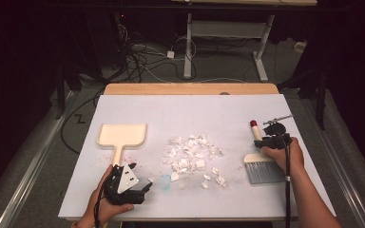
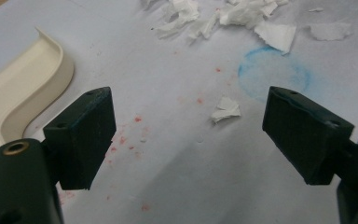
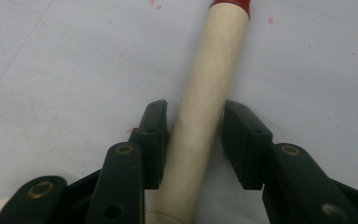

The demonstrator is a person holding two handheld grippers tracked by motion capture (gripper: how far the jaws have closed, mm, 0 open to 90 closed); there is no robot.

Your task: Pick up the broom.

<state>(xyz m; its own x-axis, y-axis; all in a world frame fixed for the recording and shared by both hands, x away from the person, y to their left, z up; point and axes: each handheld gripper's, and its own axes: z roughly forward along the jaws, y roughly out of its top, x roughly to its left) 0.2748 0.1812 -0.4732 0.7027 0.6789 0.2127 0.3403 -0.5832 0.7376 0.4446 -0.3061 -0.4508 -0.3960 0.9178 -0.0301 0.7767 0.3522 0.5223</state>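
White counter (image 1: 123, 107), bare at the edges. Cream dustpan (image 1: 122, 134) lying flat at left, still empty. Torn paper scraps (image 1: 190, 154) heaped mid-counter, unswept. Brush (image 1: 261, 164) at right, handle gripped between right tongs (image 3: 193, 140), seemingly just closing. Left tongs (image 2: 189, 135) spread wide near dustpan handle, holding nothing. Sweeping apparently not begun.

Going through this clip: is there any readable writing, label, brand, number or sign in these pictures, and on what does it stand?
None: no readable text.
The cream plastic dustpan, the cream-handled brush with a red tip and grey bristles, the torn white paper scraps and the white table cover all show no print.
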